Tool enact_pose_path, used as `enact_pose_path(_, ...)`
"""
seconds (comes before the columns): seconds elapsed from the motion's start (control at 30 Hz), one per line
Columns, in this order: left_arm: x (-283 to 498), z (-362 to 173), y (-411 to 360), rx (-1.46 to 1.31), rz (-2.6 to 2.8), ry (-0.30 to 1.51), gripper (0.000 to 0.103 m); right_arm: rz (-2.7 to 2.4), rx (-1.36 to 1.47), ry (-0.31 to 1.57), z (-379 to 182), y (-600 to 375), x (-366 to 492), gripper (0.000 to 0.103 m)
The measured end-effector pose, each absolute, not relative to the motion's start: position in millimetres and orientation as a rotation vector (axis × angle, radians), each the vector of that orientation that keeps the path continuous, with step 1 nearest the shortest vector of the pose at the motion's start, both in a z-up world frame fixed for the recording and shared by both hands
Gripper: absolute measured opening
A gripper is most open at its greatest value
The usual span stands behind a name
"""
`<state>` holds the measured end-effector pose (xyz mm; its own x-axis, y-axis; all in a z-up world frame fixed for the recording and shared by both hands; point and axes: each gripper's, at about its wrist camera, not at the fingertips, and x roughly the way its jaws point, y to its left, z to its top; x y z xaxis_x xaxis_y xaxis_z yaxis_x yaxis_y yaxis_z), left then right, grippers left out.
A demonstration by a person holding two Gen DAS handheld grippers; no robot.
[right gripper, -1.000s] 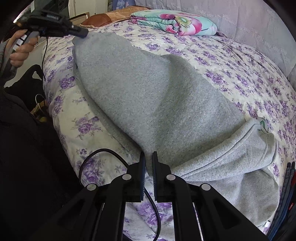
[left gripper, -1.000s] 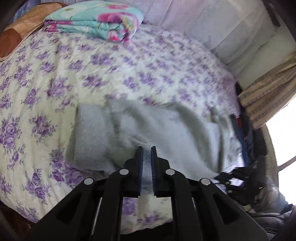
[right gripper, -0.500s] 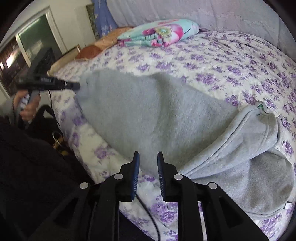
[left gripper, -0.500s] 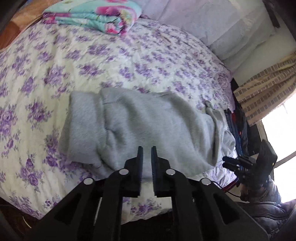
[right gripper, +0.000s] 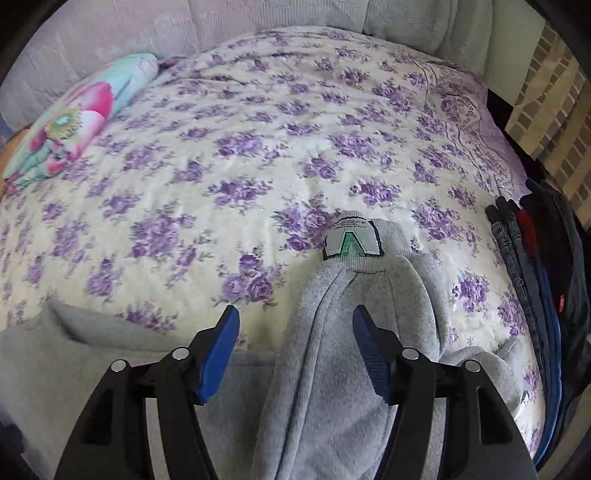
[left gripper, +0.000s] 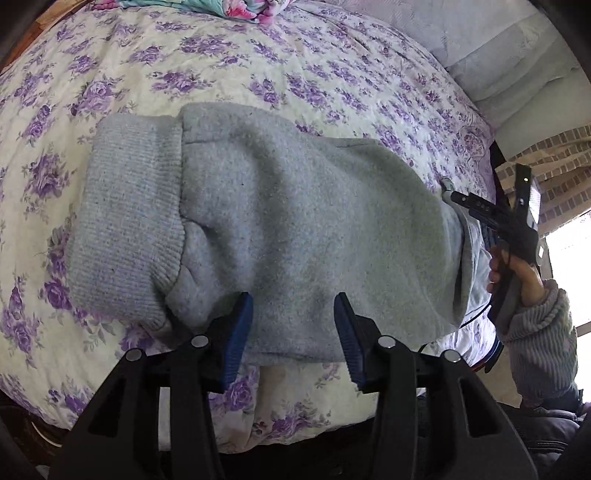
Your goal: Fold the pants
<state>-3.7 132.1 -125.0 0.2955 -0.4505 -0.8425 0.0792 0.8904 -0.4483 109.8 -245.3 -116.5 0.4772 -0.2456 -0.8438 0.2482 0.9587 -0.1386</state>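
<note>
Big bed [left gripper: 258, 74] under a cream quilt with purple roses. Grey sweatpants [left gripper: 295, 221] folded near the front edge, ribbed cuffs at the left in the left wrist view. Folded floral blanket [right gripper: 70, 118] up by the far end. Stack of dark jeans [right gripper: 532, 266] along the right side.

Bed covered by a cream quilt with purple floral print [right gripper: 258, 155]. Folded turquoise-and-pink floral blanket [right gripper: 74, 118] near the pale lilac padded headboard [right gripper: 155, 33]. Checked beige curtain [left gripper: 554, 173] beside a bright daylight window [left gripper: 570, 273].
</note>
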Motion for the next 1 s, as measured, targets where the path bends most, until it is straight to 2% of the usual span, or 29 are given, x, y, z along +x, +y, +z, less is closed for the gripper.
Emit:
enact_pose_path(0.1,-3,-125,129,-0.325,-0.359,1.24,0.045,-0.329,-0.09,1.063,-135,-241,118,0.066)
enact_pose_path(0.13,-2,-125,129,-0.32,-0.36,1.244,0.045,-0.323,-0.096,1.059,-138,-245,116,0.061)
enact_pose_path(0.17,-1,-125,129,-0.323,-0.366,1.247,0.045,-0.305,-0.074,1.06,-140,-249,114,0.042)
enact_pose_path(0.27,3,-128,130,-0.331,-0.367,1.258,0.045,-0.263,0.058,1.04,-136,-271,105,0.012)
enact_pose_path(0.3,4,-128,130,-0.332,-0.366,1.263,0.045,-0.252,0.101,1.024,-132,-278,101,0.007)
enact_pose_path(0.43,9,-131,128,-0.34,-0.366,1.275,0.047,-0.207,0.344,0.843,-89,-312,63,0.006)
enact_pose_path(0.57,11,-132,128,-0.334,-0.377,1.283,0.048,-0.19,0.669,0.594,-61,-366,-14,0.006)
enact_pose_path(0.67,12,-133,128,-0.331,-0.383,1.286,0.048,-0.325,0.92,0.488,-92,-411,-88,0.006)
enact_pose_path(0.77,13,-134,127,-0.332,-0.384,1.291,0.048,-0.425,1.154,0.598,-158,-438,-129,0.008)
enact_pose_path(0.8,14,-135,126,-0.328,-0.384,1.295,0.048,-0.436,1.23,0.58,-172,-442,-141,0.009)
enact_pose_path(0.93,17,-134,121,-0.305,-0.383,1.306,0.05,-0.434,1.276,0.452,-164,-447,-161,0.011)
enact_pose_path(1.0,17,-134,118,-0.295,-0.385,1.306,0.052,-0.376,1.237,0.448,-151,-447,-152,0.019)
